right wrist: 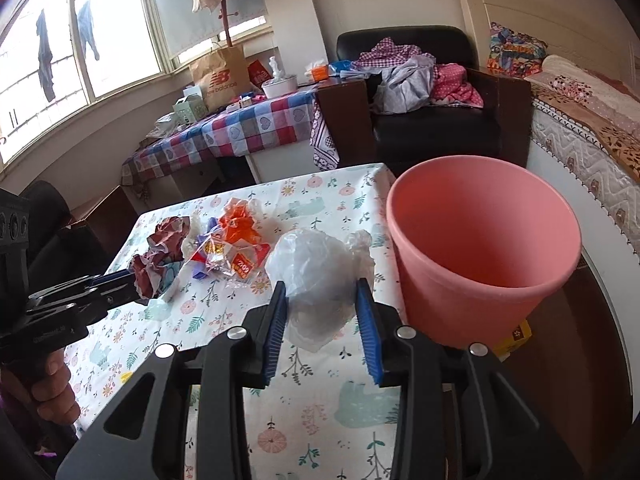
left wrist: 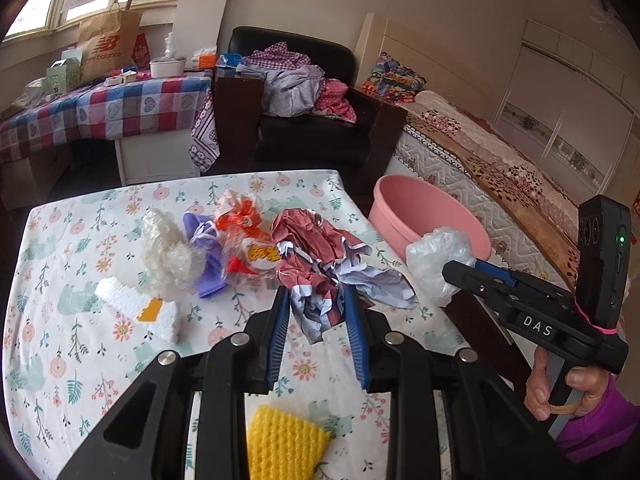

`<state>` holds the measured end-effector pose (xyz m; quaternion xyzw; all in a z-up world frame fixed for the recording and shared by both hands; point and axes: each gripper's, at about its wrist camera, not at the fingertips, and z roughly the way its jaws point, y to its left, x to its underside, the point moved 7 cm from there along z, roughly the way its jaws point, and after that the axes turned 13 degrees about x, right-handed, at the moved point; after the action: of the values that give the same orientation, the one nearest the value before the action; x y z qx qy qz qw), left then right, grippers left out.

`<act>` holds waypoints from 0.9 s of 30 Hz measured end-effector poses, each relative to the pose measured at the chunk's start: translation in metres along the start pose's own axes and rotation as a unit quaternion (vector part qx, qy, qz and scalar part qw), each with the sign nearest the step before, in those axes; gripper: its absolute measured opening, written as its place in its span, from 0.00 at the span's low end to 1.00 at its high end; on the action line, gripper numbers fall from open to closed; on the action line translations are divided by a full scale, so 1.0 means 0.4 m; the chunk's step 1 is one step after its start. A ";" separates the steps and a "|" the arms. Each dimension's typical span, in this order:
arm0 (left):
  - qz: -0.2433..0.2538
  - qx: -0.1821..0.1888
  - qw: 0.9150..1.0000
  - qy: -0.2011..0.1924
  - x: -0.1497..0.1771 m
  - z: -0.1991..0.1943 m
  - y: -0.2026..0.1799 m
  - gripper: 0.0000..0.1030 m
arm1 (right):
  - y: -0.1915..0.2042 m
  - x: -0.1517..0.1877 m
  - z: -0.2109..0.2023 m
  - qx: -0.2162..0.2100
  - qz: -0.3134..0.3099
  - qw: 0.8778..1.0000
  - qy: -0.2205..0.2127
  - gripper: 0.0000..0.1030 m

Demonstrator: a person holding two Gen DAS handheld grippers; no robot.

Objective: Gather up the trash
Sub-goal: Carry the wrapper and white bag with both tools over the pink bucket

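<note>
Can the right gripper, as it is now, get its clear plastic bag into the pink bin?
Probably yes. The right gripper holds the clear plastic bag just beside the pink bin, whose open mouth faces it, and nothing lies between them.

You are working in a lived-in bedroom at home: a quilted bed [left wrist: 500,160] runs along one wall, a black armchair [left wrist: 320,120] is heaped with clothes [left wrist: 296,84], and laundry [right wrist: 46,60] hangs outside the window [right wrist: 80,40] beside a checked-cloth side table [left wrist: 100,108].
</note>
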<state>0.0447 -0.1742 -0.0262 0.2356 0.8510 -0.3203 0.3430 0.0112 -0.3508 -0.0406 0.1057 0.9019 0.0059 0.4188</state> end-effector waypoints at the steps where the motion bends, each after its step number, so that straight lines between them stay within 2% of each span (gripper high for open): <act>1: 0.006 0.004 1.000 0.000 -0.009 0.010 -0.013 0.26 | -0.010 -0.003 0.000 0.003 0.005 1.000 -0.002 0.34; 10: 0.045 0.034 0.998 0.005 -0.082 0.111 -0.113 0.26 | -0.112 -0.029 0.002 0.032 0.044 0.998 -0.015 0.34; 21: 0.087 0.055 0.994 0.038 -0.119 0.284 -0.214 0.26 | -0.215 -0.047 0.026 0.062 0.085 0.994 -0.020 0.34; 27: 0.100 0.058 0.991 0.060 -0.124 0.377 -0.237 0.26 | -0.253 -0.069 0.056 0.087 0.093 0.992 -0.026 0.34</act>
<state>0.0836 -0.3546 -0.0376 0.3578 0.8220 -0.3187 0.3078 0.0266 -0.4571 -0.0443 0.2252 0.8740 -0.0361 0.4291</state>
